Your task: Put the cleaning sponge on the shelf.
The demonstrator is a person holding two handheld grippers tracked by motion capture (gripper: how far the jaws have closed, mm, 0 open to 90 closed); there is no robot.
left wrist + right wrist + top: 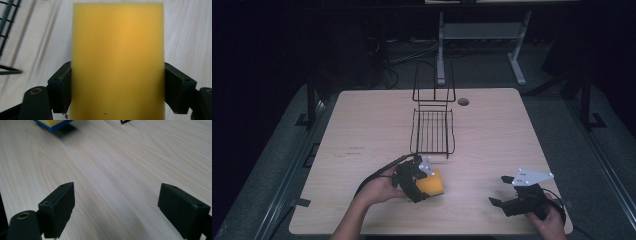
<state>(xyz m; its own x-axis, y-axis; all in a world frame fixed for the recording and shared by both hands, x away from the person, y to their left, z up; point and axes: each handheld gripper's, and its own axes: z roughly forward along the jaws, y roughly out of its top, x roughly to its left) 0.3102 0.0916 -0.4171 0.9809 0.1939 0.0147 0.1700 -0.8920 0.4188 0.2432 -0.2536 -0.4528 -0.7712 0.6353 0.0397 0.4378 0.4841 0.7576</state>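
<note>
Our left gripper [424,186] clamps the yellow sponge [117,60] between both jaws, at six o'clock from the wire rack [432,131]. Our right gripper [500,191], jaws wide and empty, sits at three o'clock from the sponge, well apart

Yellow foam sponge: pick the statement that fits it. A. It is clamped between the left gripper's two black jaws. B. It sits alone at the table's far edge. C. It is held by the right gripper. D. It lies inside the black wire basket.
A: in the left gripper view the yellow foam sponge fills the gap of the left gripper, both jaws pressed against its sides; the right gripper stands open over bare table.
</note>
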